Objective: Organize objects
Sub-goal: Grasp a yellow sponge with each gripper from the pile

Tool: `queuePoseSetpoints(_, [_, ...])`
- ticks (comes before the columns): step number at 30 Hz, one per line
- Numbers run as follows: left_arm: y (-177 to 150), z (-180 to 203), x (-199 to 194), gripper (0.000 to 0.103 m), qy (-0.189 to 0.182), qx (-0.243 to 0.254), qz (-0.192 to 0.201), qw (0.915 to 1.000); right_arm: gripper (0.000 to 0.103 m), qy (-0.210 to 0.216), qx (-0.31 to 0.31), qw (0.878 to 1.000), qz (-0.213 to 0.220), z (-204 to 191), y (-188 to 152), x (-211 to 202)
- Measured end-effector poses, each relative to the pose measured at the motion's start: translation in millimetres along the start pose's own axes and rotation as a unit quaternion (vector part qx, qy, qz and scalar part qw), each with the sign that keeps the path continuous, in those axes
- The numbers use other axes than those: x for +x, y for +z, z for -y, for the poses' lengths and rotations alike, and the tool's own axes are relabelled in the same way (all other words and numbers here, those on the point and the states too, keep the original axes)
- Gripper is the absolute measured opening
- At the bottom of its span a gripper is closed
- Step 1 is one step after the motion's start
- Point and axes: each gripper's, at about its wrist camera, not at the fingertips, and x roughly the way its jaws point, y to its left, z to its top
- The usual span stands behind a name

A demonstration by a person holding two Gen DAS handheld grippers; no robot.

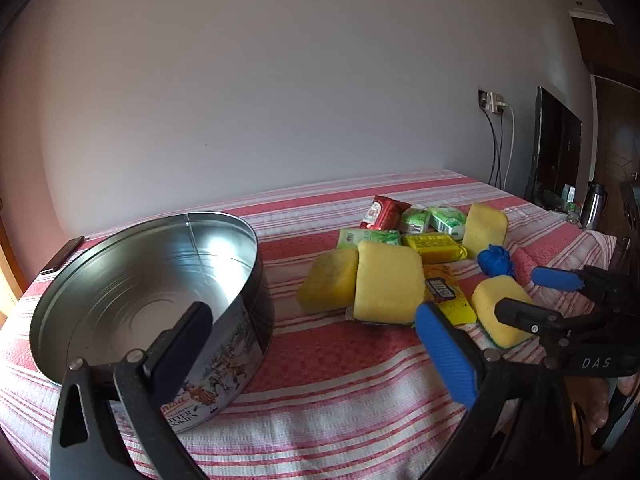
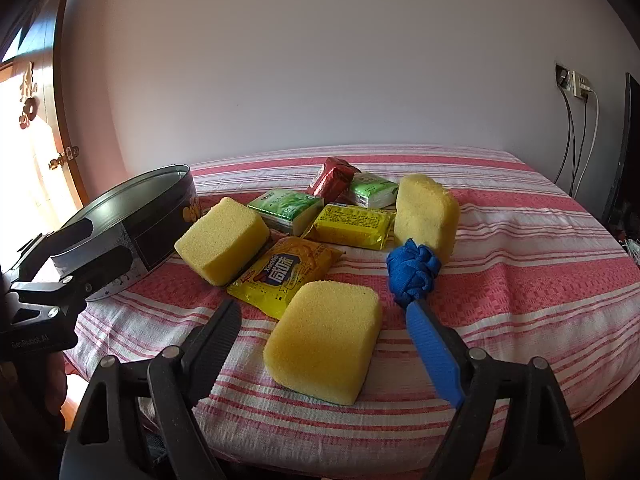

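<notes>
An empty round cookie tin stands at the table's left; it also shows in the right wrist view. Several yellow sponges, yellow packets, green tissue packs, a red packet and a blue knotted rope lie in a heap. My left gripper is open and empty, one finger against the tin. My right gripper is open, its fingers on either side of the nearest sponge; it shows in the left wrist view too.
A red-and-white striped cloth covers the table. A dark phone lies at the back left edge. A wall socket with cables, a dark screen and a flask are at the right.
</notes>
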Motion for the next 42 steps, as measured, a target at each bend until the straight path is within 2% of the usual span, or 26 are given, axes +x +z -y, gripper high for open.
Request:
queuePoseSetpoints(9, [4,16,13,0.103,0.000,0.022,-0.014,0.9997,0.082,0.003,-0.018,1.000,-0.026,-2,-9,12])
queuePoseSetpoints(12, [7,18,18,0.103,-0.009,0.021,-0.020,0.9995,0.063,0.006,-0.019,0.999,-0.042,0,-12,17])
queuePoseSetpoints(13, [8,20,19,0.103,-0.012,0.024,-0.022,0.9994,0.063,0.009,-0.019,0.999,-0.043,1,-13,18])
queuePoseSetpoints(17, [11,29,28,0.103,-0.025,0.035,-0.034,0.9985,0.061,0.020,-0.017,0.999,-0.032,3,-13,12])
queuePoseSetpoints(26, [19,37,52,0.100,-0.034,0.037,-0.068,0.9964,0.061,0.010,0.008,1.000,0.019,15,-5,-4])
queuePoseSetpoints(29, [17,41,60,0.096,-0.032,0.045,-0.080,0.9953,0.061,0.014,0.007,1.000,0.027,15,-5,-5])
queuePoseSetpoints(31, [16,41,66,0.085,-0.028,0.043,-0.091,0.9945,0.061,0.020,0.008,0.999,0.030,14,-5,-5])
queuePoseSetpoints(35, [15,41,70,0.075,-0.035,0.041,-0.096,0.9939,0.061,0.025,0.006,0.999,0.030,12,-7,-5])
queuePoseSetpoints(36, [15,42,71,0.068,-0.039,0.044,-0.100,0.9933,0.061,0.026,0.006,0.999,0.030,12,-7,-4])
queuePoseSetpoints(37, [14,43,72,0.055,-0.042,0.046,-0.103,0.9927,0.061,0.027,0.006,0.999,0.031,11,-8,-5])
queuePoseSetpoints(42, [13,40,67,0.053,-0.054,0.042,-0.091,0.9935,0.061,0.025,0.002,0.999,0.047,9,-7,-12])
